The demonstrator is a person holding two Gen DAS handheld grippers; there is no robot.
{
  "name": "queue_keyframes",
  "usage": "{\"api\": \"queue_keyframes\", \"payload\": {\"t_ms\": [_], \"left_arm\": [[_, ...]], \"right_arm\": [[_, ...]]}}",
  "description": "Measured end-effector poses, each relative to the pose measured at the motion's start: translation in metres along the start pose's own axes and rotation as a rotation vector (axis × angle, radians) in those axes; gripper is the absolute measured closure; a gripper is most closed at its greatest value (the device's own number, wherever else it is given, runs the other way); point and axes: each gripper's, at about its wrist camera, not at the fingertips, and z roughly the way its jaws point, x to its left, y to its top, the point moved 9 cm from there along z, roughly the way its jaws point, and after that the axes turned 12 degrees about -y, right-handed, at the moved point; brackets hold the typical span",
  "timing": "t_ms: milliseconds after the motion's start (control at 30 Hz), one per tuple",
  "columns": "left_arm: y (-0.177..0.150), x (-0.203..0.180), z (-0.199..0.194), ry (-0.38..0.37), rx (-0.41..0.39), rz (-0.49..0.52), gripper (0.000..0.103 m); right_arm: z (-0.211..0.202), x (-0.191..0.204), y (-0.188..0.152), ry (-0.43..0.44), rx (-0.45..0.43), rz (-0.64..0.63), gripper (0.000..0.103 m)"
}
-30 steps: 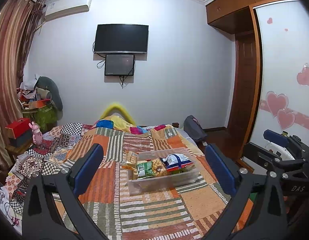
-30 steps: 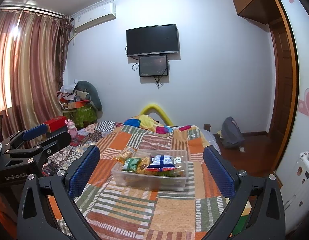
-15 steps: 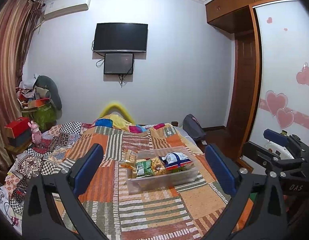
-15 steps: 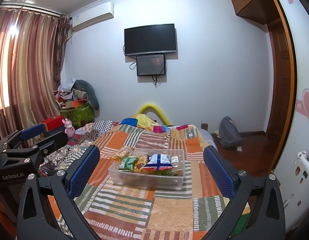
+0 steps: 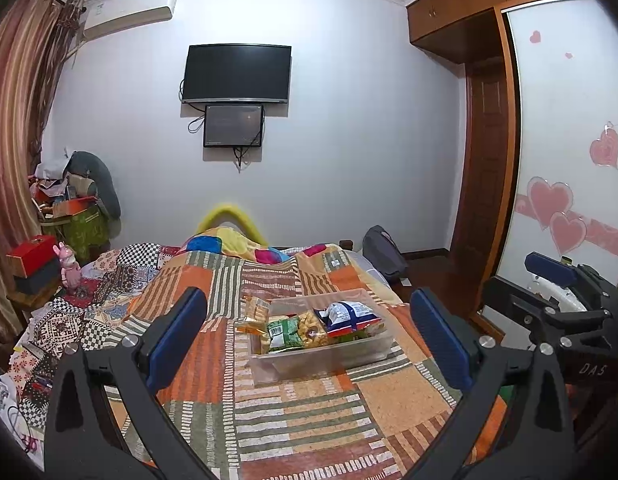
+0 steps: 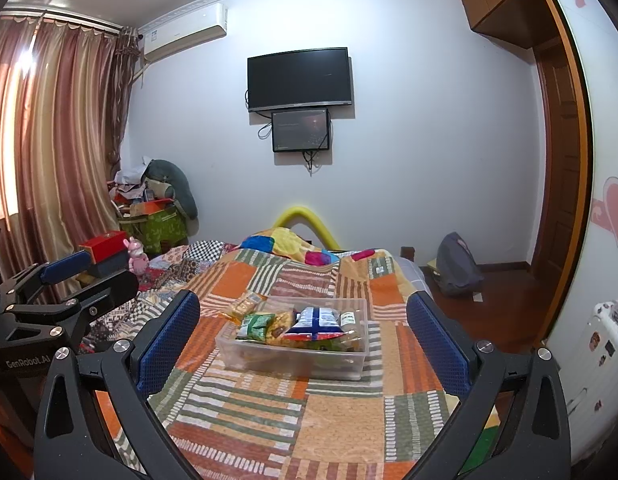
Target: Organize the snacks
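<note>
A clear plastic bin [image 5: 321, 360] sits on the patchwork bedspread and also shows in the right wrist view [image 6: 293, 360]. It holds several snack bags: a green one [image 5: 283, 330], a yellow one [image 5: 311, 330] and a blue and white one [image 5: 349, 316]. A yellow packet [image 5: 255, 308] lies against the bin's far left corner. My left gripper [image 5: 309, 336] is open and empty, held above the bed short of the bin. My right gripper [image 6: 303, 338] is open and empty too, beside it.
The patchwork bedspread [image 5: 301, 420] covers the bed. Clutter and a red box [image 5: 31, 250] stand at the left. A grey backpack [image 6: 457, 266] lies on the floor at the right, by a wooden wardrobe [image 5: 485, 160]. A TV [image 5: 237, 74] hangs on the far wall.
Both grippers have shifted slightly, so the view drifts a little; the bin and snacks have not moved. Both stay open.
</note>
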Motion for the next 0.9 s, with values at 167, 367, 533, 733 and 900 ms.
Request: {"api": "queue_keyframes", "payload": {"t_ms": [167, 367, 533, 733, 900], "left_arm": [[0.0002, -0.0011, -0.0007, -0.011, 0.000, -0.001, 0.000], [-0.0007, -0.0012, -0.0008, -0.022, 0.004, -0.004, 0.000], [-0.0021, -0.0024, -0.0023, -0.026, 0.010, 0.001, 0.000], [-0.0028, -0.0034, -0.0019, -0.031, 0.014, -0.002, 0.000], [-0.0052, -0.0027, 0.0009, -0.036, 0.025, -0.005, 0.000]], "right_arm": [[-0.0006, -0.0010, 0.0006, -0.002, -0.001, -0.001, 0.000], [-0.0014, -0.0012, 0.0002, -0.001, 0.001, -0.001, 0.000], [-0.0018, -0.0002, -0.0005, -0.003, 0.004, -0.008, 0.000], [0.0007, 0.0002, -0.0017, -0.005, 0.010, -0.015, 0.000], [0.0019, -0.0010, -0.0031, -0.005, 0.015, -0.013, 0.000]]}}
